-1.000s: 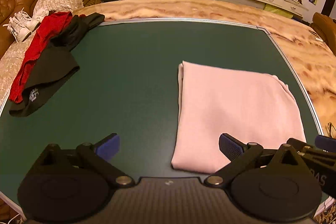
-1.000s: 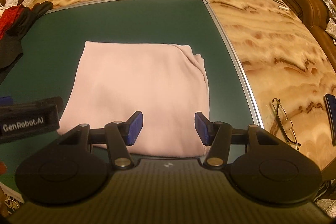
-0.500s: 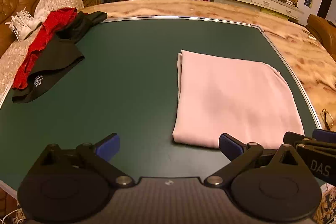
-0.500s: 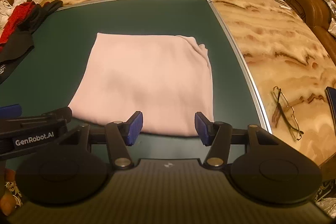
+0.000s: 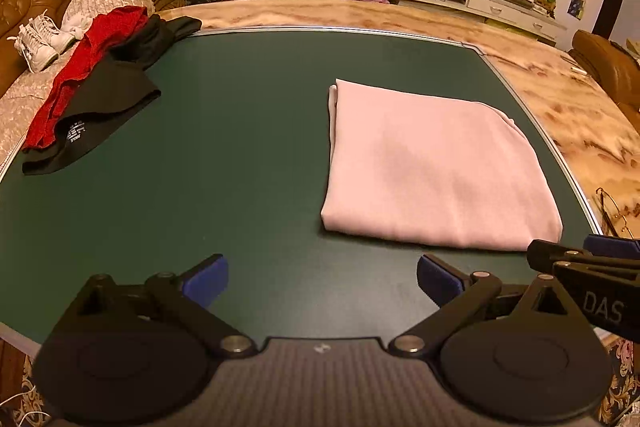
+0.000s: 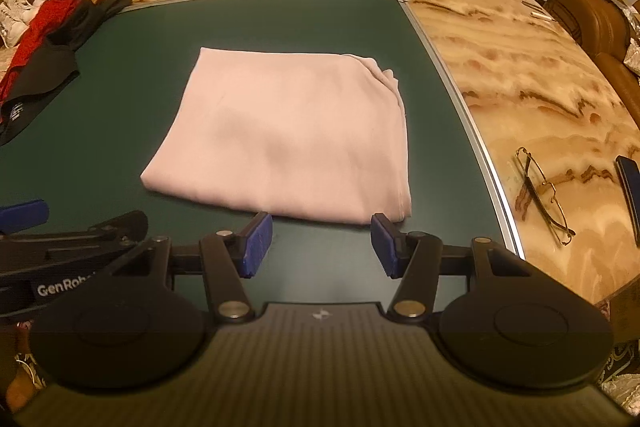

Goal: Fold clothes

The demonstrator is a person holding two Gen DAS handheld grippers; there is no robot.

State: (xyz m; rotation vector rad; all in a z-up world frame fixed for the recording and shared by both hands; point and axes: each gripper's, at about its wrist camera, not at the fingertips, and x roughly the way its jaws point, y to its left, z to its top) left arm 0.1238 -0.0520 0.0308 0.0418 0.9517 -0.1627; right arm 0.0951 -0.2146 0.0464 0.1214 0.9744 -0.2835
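On the green mat [image 5: 248, 155], right half, lies the pink garment [image 5: 432, 167], folded into a flat, neat rectangle with its right side close to the mat's metal edge strip [image 6: 472, 131]. That piece looks done, or one fold short at most. Left to do, by my read: the red garment [image 5: 80, 67] and the black garment [image 5: 100, 107], heaped unfolded at the mat's far left corner, partly off it. Left gripper [image 5: 322, 281] is wide open, nothing between the jaws, over bare mat just short of the pink garment's near left corner. Right gripper [image 6: 321, 243] is open too, empty, just short of the near edge. Plenty of bare mat in the middle for spreading the next piece. Glasses [image 6: 544, 195] and a phone [image 6: 630, 187] sit on the marble table [image 6: 520, 47] right of the strip, well apart from the cloth.
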